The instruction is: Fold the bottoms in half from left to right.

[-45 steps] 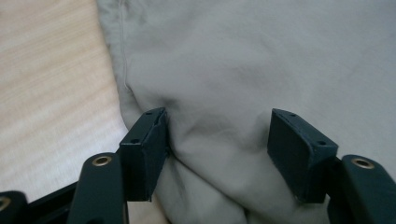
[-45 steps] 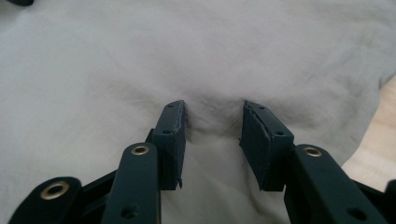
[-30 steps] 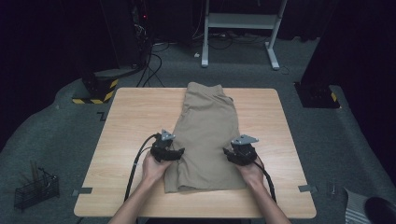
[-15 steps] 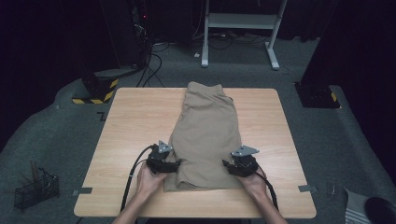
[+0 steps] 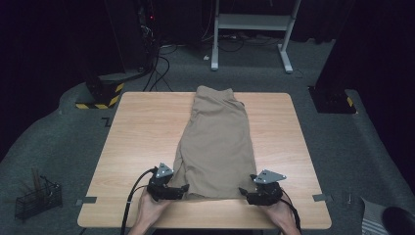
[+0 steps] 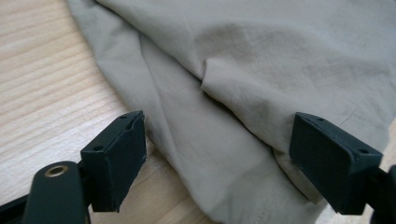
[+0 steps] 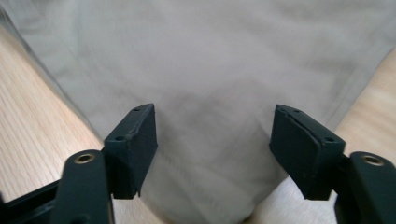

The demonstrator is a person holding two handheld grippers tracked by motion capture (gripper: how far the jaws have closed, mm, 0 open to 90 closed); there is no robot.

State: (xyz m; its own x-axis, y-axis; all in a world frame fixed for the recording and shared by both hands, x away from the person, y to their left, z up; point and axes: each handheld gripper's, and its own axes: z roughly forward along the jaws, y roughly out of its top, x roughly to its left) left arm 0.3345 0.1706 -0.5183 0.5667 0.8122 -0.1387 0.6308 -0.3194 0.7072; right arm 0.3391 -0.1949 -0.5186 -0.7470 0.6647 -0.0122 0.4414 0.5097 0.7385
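Khaki shorts [image 5: 215, 137] lie folded lengthwise down the middle of the wooden table [image 5: 137, 127], waistband at the far end. My left gripper [image 5: 182, 190] rests at the near left hem corner and my right gripper [image 5: 243, 194] at the near right one. In the left gripper view the left gripper [image 6: 219, 121] stands open, its jaws having just been opening, and the hem of the shorts [image 6: 261, 56] lies loose between them. In the right gripper view the right gripper [image 7: 215, 112] is also open, its jaws having just been opening, with a hem corner of the shorts [image 7: 210, 46] between them, untouched.
On the floor at the left stands a black wire basket [image 5: 36, 198]. A yellow-and-black striped base [image 5: 100, 95] and cables lie behind the table's far left corner. A white desk frame [image 5: 249, 24] stands at the back. Bare wood flanks the shorts on both sides.
Both hands have slid back along the shorts toward the near table edge, from the mid-leg area to the hem corners. The shorts lie as before.
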